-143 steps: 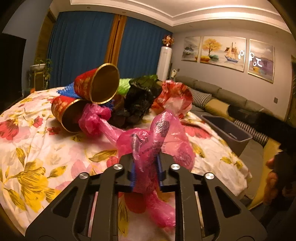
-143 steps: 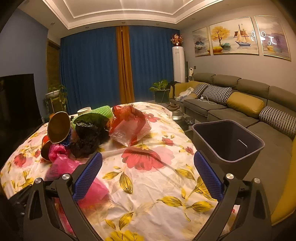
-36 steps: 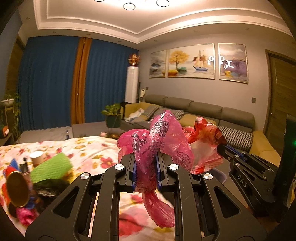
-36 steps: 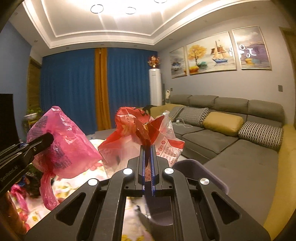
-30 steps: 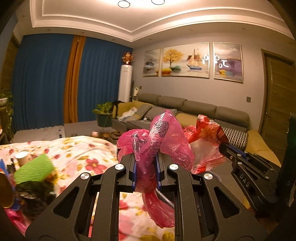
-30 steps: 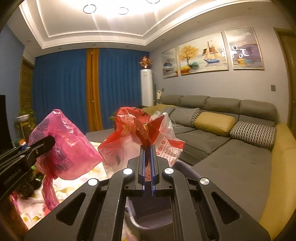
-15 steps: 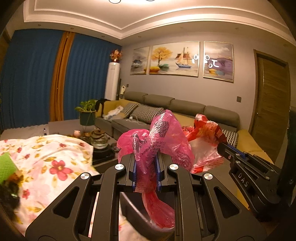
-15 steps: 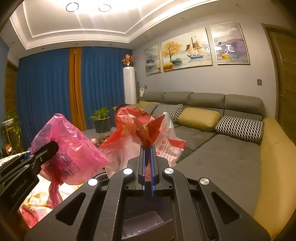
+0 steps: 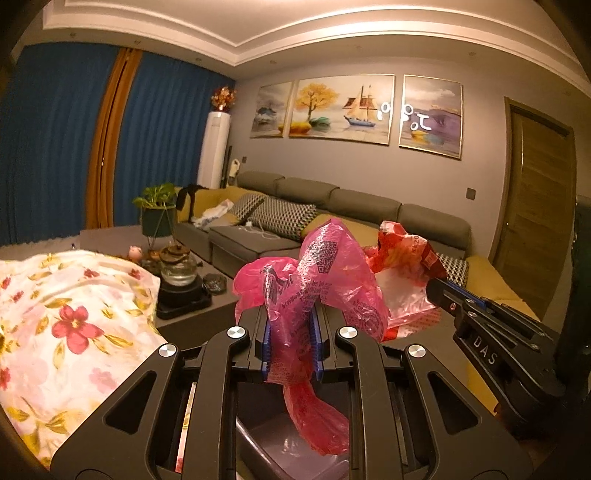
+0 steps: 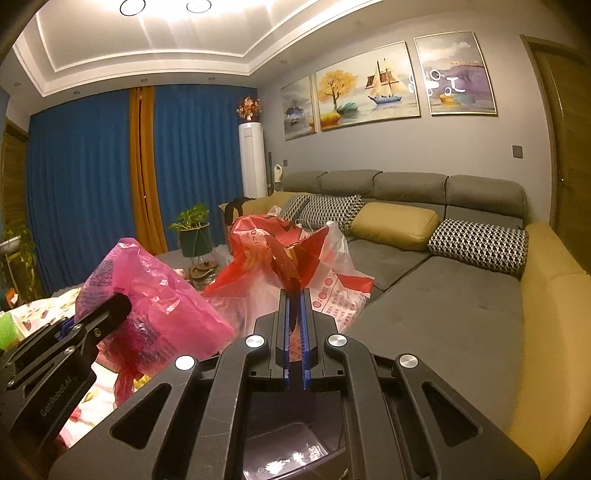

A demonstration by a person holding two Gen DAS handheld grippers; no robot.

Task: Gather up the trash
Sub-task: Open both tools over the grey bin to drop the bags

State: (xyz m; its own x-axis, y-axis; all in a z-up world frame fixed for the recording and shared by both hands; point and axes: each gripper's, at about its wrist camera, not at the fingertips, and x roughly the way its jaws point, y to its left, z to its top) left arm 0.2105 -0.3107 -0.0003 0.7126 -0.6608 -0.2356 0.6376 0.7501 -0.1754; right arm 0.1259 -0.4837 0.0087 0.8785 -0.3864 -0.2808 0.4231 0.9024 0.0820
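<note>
Pink bag [image 9: 325, 280]: thin, crinkled, glossy plastic film with dark print. Red-and-clear bag [image 10: 295, 266]: similar shiny film. Left gripper [image 9: 291, 332] and right gripper [image 10: 294, 332]: matt black plastic frames, bright metal screws, ribbed blue pads. Bin [image 10: 288, 450], lower centre: smooth glossy plastic. Sofa [image 10: 443, 295]: matt woven cloth. Floral cover [image 9: 55, 314], lower left: soft printed fabric.

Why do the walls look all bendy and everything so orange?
Left wrist view: the fisheye lens bows the ceiling moulding and door, with dark corners; warm lamplight tints everything, and the pink bag is sharp. Right wrist view: same curving, the ceiling lights glare white, and the red bag stays clear.
</note>
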